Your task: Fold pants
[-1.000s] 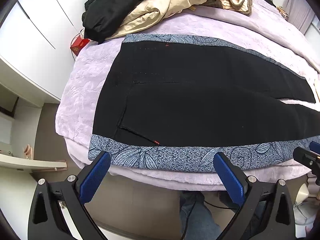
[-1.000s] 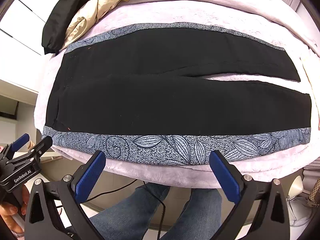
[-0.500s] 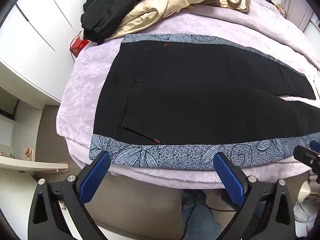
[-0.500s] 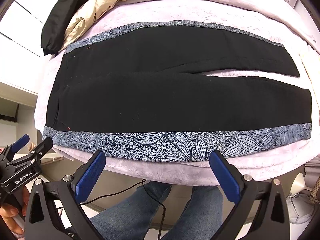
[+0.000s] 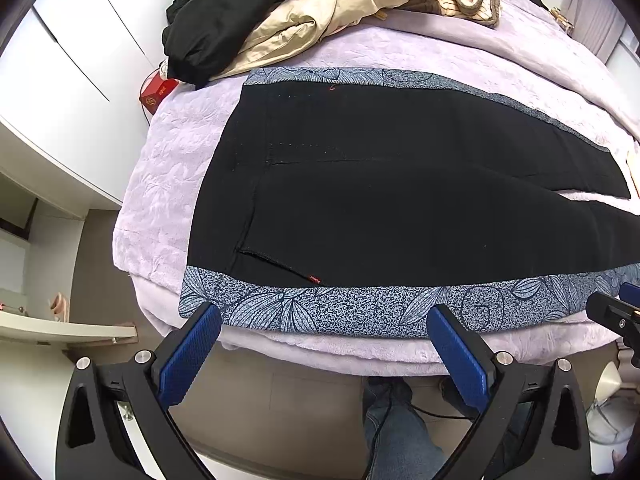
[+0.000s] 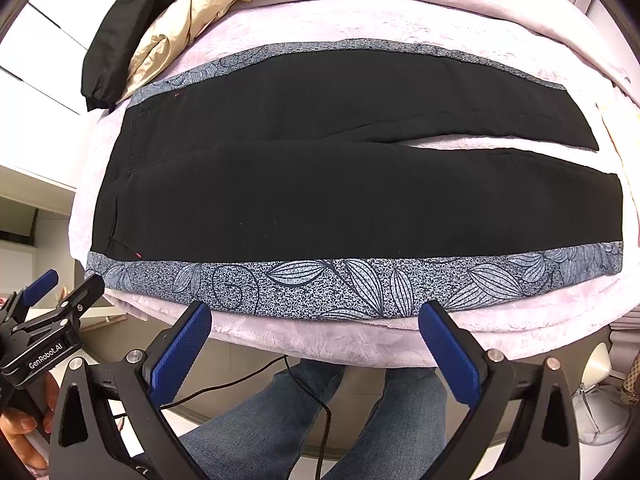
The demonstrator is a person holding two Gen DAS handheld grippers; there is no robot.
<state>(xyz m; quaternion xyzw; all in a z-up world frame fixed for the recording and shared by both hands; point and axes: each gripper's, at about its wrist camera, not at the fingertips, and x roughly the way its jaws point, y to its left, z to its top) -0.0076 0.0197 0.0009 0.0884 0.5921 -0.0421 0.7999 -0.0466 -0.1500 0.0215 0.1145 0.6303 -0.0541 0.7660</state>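
Black pants (image 5: 392,200) with grey leaf-print side stripes lie flat across the lilac bed, waistband to the left, legs to the right. They also show in the right wrist view (image 6: 340,200), where the two legs split at the right. My left gripper (image 5: 324,320) is open and empty, just in front of the near printed stripe (image 5: 340,312) by the waist end. My right gripper (image 6: 316,316) is open and empty, in front of the near stripe (image 6: 360,284) at mid-leg. Neither touches the cloth.
A pile of black and beige coats (image 5: 280,20) lies at the bed's far left. A red box (image 5: 158,94) sits by the white wardrobe (image 5: 60,92). The bed's lilac front edge (image 6: 320,340) is just below the stripe. The person's jeans legs (image 6: 280,420) stand below.
Both grippers have moved slightly closer to the bed's front edge; the pants appear a little lower and nearer. Jaws stay open, nothing is grasped.
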